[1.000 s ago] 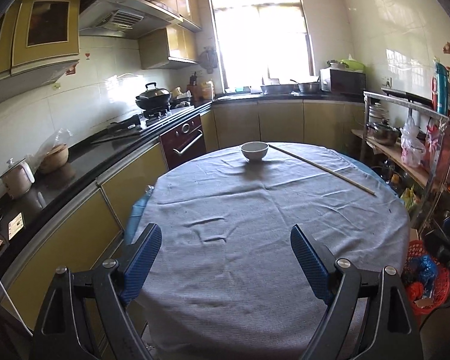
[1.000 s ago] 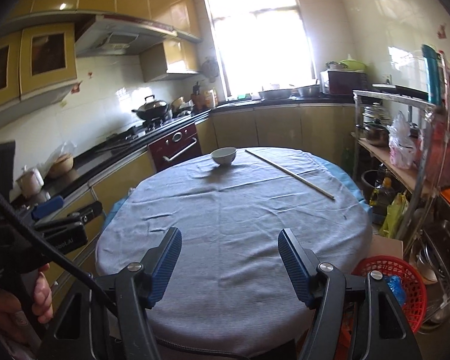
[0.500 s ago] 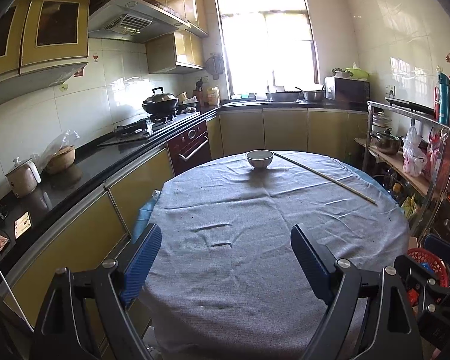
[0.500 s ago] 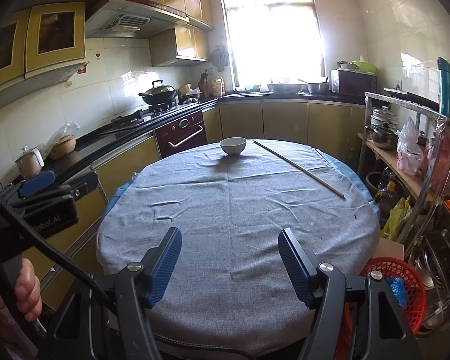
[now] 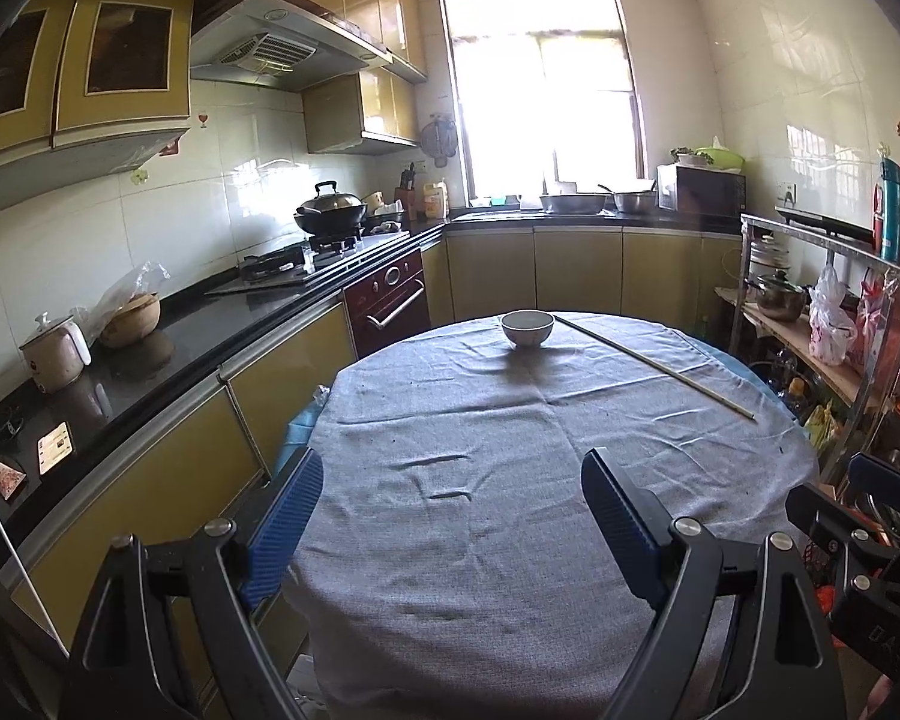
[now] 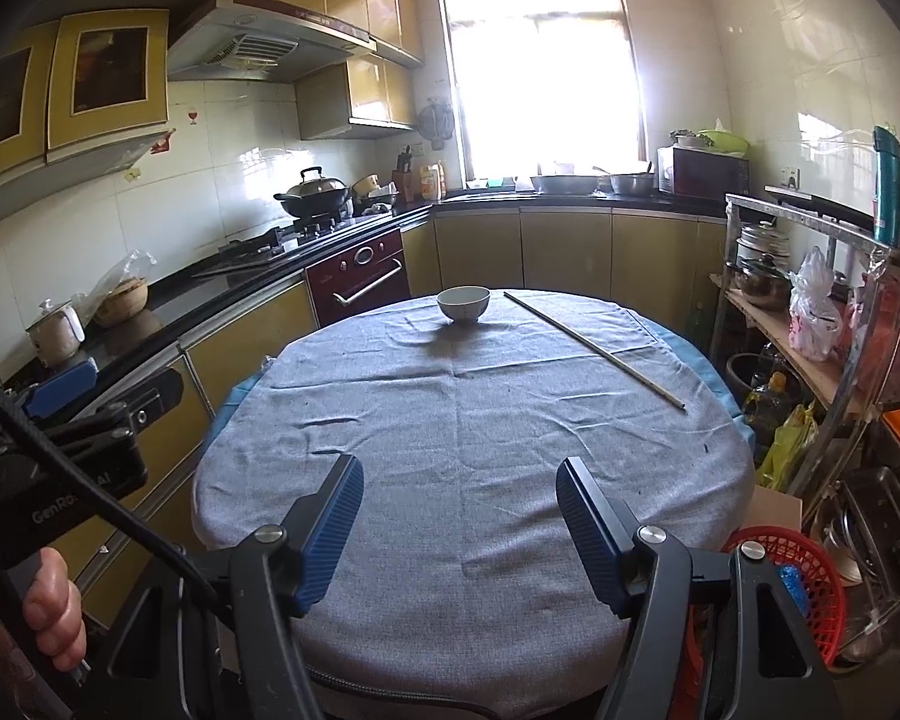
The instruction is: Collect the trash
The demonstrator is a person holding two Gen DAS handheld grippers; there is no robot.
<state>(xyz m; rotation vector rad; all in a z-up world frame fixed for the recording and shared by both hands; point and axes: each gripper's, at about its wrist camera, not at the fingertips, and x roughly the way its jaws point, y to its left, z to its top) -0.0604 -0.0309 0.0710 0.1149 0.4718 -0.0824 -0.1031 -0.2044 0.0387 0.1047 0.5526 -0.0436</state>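
A round table with a grey cloth [image 5: 510, 480] [image 6: 480, 432] fills the middle of both views. A white bowl [image 5: 527, 327] [image 6: 463, 304] stands at its far side. A long thin stick [image 5: 654, 365] [image 6: 594, 348] lies on the far right of the cloth. A red basket [image 6: 810, 576] sits on the floor by the table's near right. My left gripper [image 5: 453, 516] is open and empty above the near edge. My right gripper [image 6: 459, 522] is open and empty above the near edge. No clear trash shows on the cloth, only tiny dark specks.
A black counter [image 5: 150, 348] with a stove, a wok [image 5: 330, 213] and a small cooker [image 5: 54, 351] runs along the left. A metal shelf rack [image 6: 810, 324] with pots and bags stands at the right. The other gripper shows at the left edge of the right wrist view [image 6: 78, 450].
Both grippers have pulled back and tilted up, so more of the room and ceiling shows. The right gripper has come into the left wrist view's lower right corner. Both stay open.
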